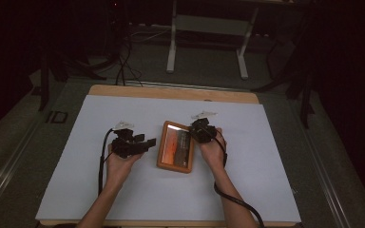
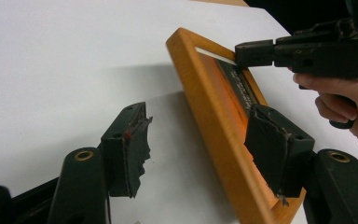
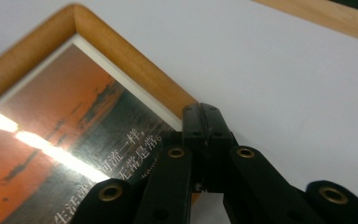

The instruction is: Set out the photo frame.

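Picture frame (image 1: 175, 146), wood edged w/ an orange sunset print under glass, lies flat near the middle of the white sheet (image 1: 100, 190) on the table (image 1: 171, 91), between my two hands.

My right gripper (image 1: 200, 131) sits at the frame's right edge. In the right gripper view the jaws are pressed together w/ no gap, tips down on the wooden border (image 3: 135, 70). I can't tell whether they pinch any of the frame or are just closed against it. My left gripper (image 2: 200, 144) is wide open: in the left gripper view one pad is over bare sheet, the other over the print, so the near wooden rail runs thru the gap. Nothing gripped yet, and pads look torn at the edges.

Risks, as I judge it:
- Ragged pads + smooth rail = weak grip; frame could slip or twist out if I lift.
- Closing w/ one pad on the glass could scrape it or press it in.
- If the right tips push sideways, frame slides on the sheet & my left misses the rail.
- Lifting one side only could tip it over.

Count: 1 frame, 1 sheet, 1 table, 2 grippers, 2 hands.
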{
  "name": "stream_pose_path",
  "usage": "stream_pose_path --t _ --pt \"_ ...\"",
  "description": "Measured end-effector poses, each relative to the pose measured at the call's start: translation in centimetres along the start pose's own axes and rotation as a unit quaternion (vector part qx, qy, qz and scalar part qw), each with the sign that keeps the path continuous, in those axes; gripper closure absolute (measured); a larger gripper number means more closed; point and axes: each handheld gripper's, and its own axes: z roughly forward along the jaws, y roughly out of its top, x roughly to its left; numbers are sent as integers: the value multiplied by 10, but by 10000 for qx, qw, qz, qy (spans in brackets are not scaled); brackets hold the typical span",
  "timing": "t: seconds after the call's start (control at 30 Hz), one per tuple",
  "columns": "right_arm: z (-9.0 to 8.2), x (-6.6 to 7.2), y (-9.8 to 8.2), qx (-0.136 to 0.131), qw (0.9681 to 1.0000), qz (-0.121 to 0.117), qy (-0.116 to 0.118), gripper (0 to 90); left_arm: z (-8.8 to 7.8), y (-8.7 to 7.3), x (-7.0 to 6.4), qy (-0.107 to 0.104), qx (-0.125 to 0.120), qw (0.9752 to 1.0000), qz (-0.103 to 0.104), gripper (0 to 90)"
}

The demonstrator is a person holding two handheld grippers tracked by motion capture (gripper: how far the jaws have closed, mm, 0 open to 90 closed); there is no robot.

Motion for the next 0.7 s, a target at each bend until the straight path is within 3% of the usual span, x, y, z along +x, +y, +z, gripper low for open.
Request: stream_pose_path --t 0.33,0.7 --pt "8 -7 -10 211 9997 56 -62 899 1 0 -2 -29 39 10000 47 392" --pt "7 -7 -10 198 9998 23 -63 899 0 0 -9 -131 29 9999 84 392"
